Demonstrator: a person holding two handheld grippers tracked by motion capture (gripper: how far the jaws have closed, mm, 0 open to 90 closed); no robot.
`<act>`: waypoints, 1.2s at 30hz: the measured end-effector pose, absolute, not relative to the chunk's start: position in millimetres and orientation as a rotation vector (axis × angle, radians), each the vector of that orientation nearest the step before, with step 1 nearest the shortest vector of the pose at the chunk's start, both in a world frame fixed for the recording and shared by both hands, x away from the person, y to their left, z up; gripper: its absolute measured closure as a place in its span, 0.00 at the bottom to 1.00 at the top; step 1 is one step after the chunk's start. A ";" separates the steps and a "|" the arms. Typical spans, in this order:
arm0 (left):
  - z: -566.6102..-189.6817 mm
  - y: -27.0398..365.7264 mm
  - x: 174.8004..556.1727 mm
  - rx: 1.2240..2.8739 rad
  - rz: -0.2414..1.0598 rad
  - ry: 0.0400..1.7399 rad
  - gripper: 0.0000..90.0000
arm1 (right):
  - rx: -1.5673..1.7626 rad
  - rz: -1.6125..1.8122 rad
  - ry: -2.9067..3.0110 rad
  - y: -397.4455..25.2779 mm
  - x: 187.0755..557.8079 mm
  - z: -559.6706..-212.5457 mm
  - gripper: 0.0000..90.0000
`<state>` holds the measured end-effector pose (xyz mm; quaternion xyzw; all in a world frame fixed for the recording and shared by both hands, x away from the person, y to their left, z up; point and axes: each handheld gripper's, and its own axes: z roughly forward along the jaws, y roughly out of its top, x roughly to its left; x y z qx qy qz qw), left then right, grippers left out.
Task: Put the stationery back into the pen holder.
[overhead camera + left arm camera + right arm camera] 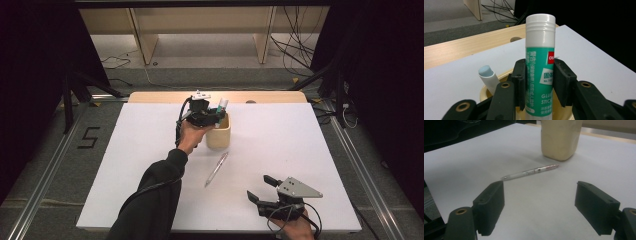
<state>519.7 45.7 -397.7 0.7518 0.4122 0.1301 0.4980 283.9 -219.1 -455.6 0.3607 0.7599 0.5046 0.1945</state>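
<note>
My left gripper [218, 113] is shut on a green and white glue stick [539, 67], held upright over the mouth of a cream holder cup [218, 133]; the glue stick [221, 105] pokes up above the jaws. A white marker with a pale blue cap [488, 77] leans inside the cup [485, 93]. A clear pen [216, 169] lies on the white table [310, 150] in front of the cup. My right gripper [263, 188] rests open near the front edge, jaws wide apart and empty, facing the pen [530, 172] and the cup [560, 138].
A wooden strip [150, 96] runs along the table's far edge. Beyond it are grey floor, cables [295, 40] and wooden furniture legs [142, 35]. A metal rail [360, 170] runs along the right side.
</note>
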 end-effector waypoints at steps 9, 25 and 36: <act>-405.1 45.9 521.8 1.833 0.322 1.015 0.72 | 1.008 1.415 2.130 -219.9 283.5 -454.7 0.27; -399.9 47.4 519.0 1.848 0.261 1.034 0.48 | 1.013 1.412 2.130 -221.1 283.5 -454.5 0.27; -383.7 61.7 500.1 1.889 0.198 0.996 0.23 | 1.014 1.409 2.128 -221.4 283.6 -454.5 0.27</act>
